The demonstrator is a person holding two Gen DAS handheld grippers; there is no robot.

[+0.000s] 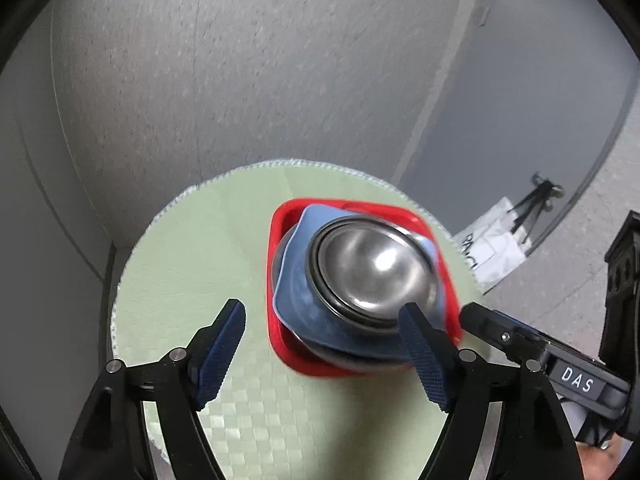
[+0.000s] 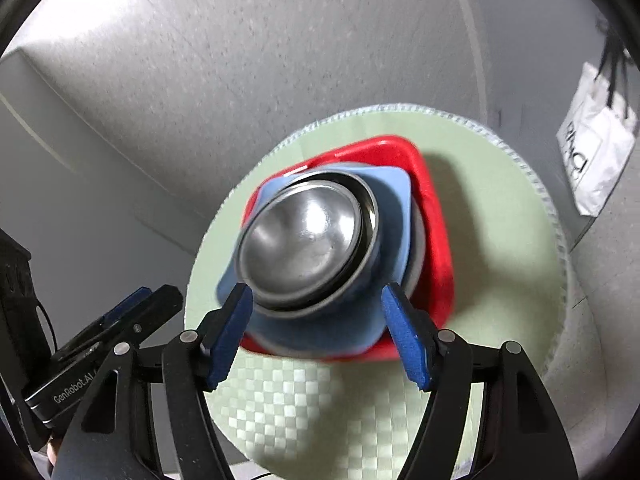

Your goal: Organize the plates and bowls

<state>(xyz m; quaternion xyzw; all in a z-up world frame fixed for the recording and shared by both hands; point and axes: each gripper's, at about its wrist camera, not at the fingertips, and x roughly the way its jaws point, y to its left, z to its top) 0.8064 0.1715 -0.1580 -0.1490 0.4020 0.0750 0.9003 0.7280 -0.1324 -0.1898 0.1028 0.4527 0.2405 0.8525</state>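
Observation:
A stack of dishes stands on a round green mat: a red square plate at the bottom, a blue square plate over it, and steel bowls nested on top. My left gripper is open and empty, just in front of and left of the stack. In the right wrist view the same red plate, blue plate and steel bowls show, and my right gripper is open, its fingertips either side of the stack's near edge. The other gripper shows at the lower left.
The green mat covers a small round table beside a grey textured wall. A white bag with black handles lies on the floor at the right, also in the right wrist view. The right gripper's body reaches in at the lower right.

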